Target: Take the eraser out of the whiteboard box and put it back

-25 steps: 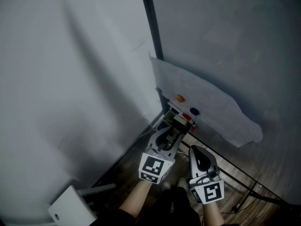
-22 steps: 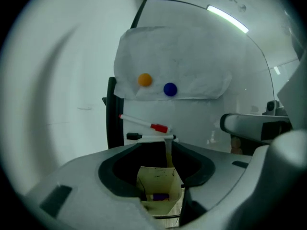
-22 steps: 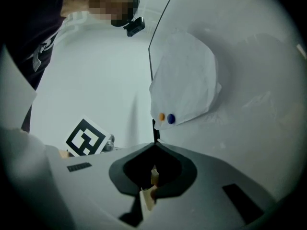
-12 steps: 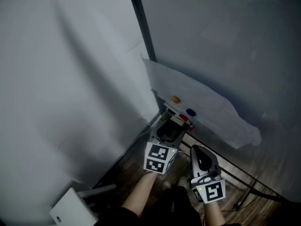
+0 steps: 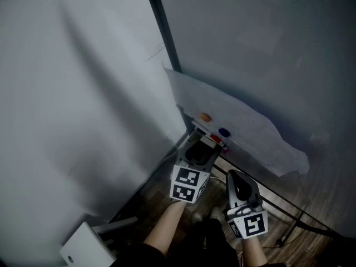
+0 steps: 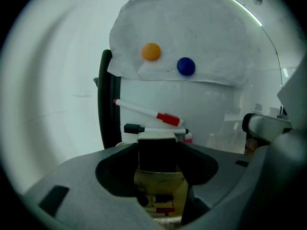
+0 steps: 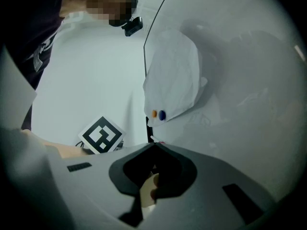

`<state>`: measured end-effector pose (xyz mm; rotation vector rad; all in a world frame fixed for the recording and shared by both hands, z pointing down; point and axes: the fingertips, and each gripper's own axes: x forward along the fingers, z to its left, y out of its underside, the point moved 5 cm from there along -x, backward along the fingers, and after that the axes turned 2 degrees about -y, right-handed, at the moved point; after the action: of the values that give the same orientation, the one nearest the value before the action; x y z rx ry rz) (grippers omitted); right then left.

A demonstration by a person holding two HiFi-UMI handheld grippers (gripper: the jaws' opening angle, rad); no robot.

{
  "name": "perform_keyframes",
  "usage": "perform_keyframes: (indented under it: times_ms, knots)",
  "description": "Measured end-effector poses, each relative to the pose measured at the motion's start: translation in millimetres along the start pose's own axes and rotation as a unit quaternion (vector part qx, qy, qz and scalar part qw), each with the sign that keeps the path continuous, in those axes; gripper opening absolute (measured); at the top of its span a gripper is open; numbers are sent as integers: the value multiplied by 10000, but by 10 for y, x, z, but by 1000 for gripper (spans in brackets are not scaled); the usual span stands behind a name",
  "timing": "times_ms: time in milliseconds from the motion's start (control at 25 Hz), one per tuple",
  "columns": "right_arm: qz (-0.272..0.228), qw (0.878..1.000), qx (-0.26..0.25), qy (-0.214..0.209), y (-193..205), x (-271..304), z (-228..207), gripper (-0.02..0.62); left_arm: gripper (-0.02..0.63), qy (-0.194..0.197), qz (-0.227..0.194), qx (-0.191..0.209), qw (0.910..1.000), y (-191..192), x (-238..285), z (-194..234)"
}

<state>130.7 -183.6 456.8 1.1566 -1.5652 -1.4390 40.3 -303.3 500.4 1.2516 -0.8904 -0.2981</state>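
The black eraser (image 6: pixel 156 152) with its pale top stands upright in the whiteboard box (image 6: pixel 160 188), under a red-capped marker (image 6: pixel 148 113) and a black marker (image 6: pixel 153 128). My left gripper (image 6: pixel 157 153) is open, its jaws standing on either side of the eraser with no grip on it. In the head view the left gripper (image 5: pixel 197 153) reaches into the box (image 5: pixel 207 144) at the board's lower corner. Lower right of it, my right gripper (image 5: pixel 237 178) hangs back with its tips together and nothing in it; the right gripper view shows the same right gripper (image 7: pixel 154 147).
A paper sheet (image 5: pixel 233 121) is pinned to the whiteboard by an orange magnet (image 5: pixel 205 117) and a blue magnet (image 5: pixel 223 132). A dark frame post (image 5: pixel 166 40) divides two boards. Stand legs (image 5: pixel 289 227) cross the wooden floor. A white box (image 5: pixel 83 248) lies at the bottom left.
My left gripper moved forward and down to the box, and its jaws spread off the eraser, which now stands in the box. The right gripper stayed put.
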Motion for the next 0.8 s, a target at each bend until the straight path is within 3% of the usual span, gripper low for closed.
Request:
perform_keyframes:
  times_ms: [360, 800]
  knots:
    - [-105, 9999, 5, -22, -98, -2, 29, 3, 233, 180, -333, 63, 9993, -123, -192, -45]
    - [-547, 9982, -221, -136, -633, -73, 224, 2, 230, 48, -1178, 330, 9925, -700, -803, -134]
